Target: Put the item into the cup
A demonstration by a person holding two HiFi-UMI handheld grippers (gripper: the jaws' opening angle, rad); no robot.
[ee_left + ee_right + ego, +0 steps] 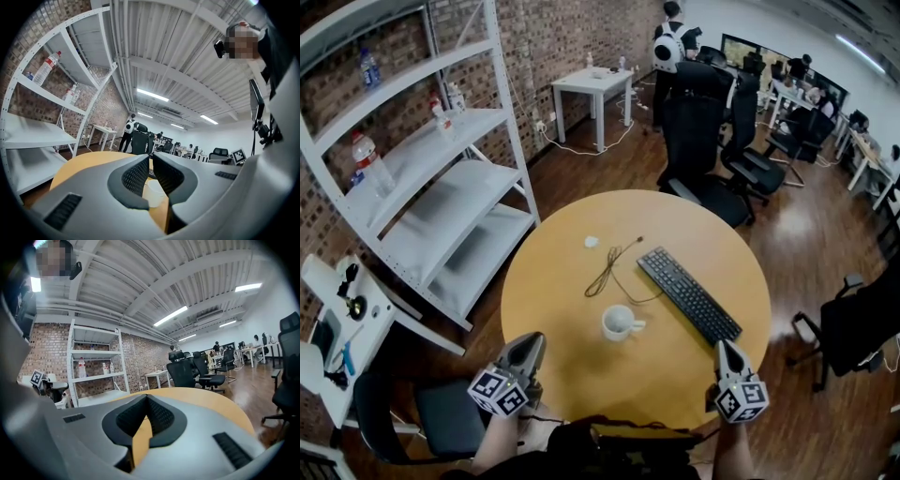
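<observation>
A round wooden bench [572, 309] carries a white cup [619, 322] near its middle, handle turned toward a black keyboard [688, 293] that lies slantwise to the right of it. A thin black cable [614, 267] loops just beyond the cup. The item [592, 241], a small white thing too small to make out further, lies on the bench past the cable. It is well apart from the cup and from both claws.

The left claw [532, 339] hangs at the near left edge of the bench. In the left gripper view its two halves stand only a sliver apart at the tips, with nothing between them. The cup [154, 194] shows on the bench lower down in the gap, beyond the claw.

The right claw [724, 347] hangs at the near right edge, close to the near end of the keyboard. In the right gripper view its tips are pressed together and hold nothing; only bare bench top shows below where they meet.

A white shelf unit [441, 187] with bottles stands against the brick wall to the left. Black office chairs [703, 122] and a small white table [592, 84] stand beyond the bench.
</observation>
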